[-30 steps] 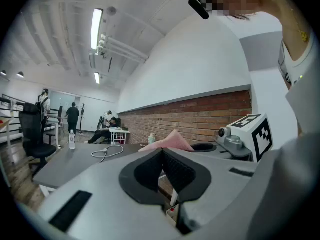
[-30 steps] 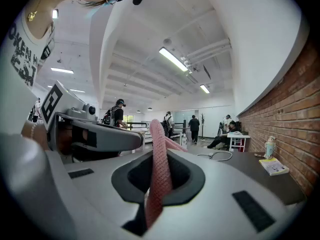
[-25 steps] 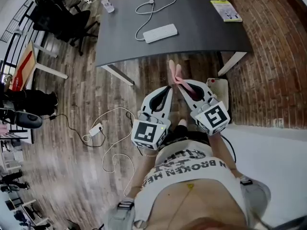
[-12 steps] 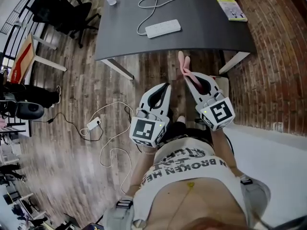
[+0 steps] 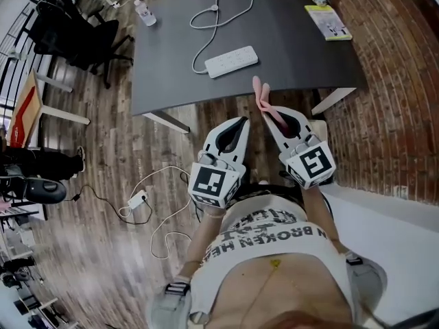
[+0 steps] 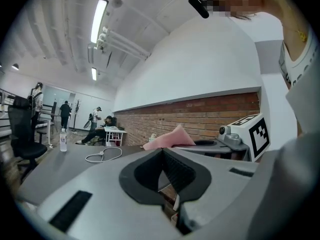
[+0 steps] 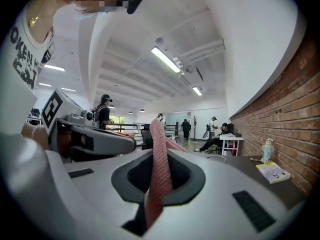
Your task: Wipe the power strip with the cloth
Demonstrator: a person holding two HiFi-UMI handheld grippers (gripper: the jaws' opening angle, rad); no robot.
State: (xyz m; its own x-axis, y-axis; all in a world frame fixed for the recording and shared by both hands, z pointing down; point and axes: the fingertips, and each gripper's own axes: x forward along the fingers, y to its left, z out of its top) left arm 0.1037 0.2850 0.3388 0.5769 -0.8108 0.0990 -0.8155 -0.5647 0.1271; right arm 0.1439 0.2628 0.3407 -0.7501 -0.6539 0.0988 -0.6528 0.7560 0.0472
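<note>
Right now the right gripper (image 7: 159, 149) is shut tight on the pink cloth (image 7: 161, 184). The cloth is pinched flat between the two jaws. It sticks up past the tips and flops over a bit at the top. The left gripper (image 6: 161, 151) is shut too, with its jaws pressed together and nothing between them. Both grippers are held side by side, close to the person's body. They are out in front of the near edge of the dark worktop (image 5: 171, 60), above the wooden floor (image 5: 103, 149). From the head view, the top of the cloth just crosses that near edge.

The white power strip (image 5: 231, 61) lies flat near the middle of the worktop, a little closer to the near edge. Neither gripper touches it, and the cloth is apart from it. Its white cable (image 5: 219, 9) runs off in big loops toward the far edge. A clear bottle (image 5: 145, 12) stands by the far left corner. A yellow booklet (image 5: 327, 21) lies by the right edge, next to the brick wall (image 5: 391, 81). Down on the floor, left of the person, a small white charger (image 5: 137, 201) lies with its cord curled around
</note>
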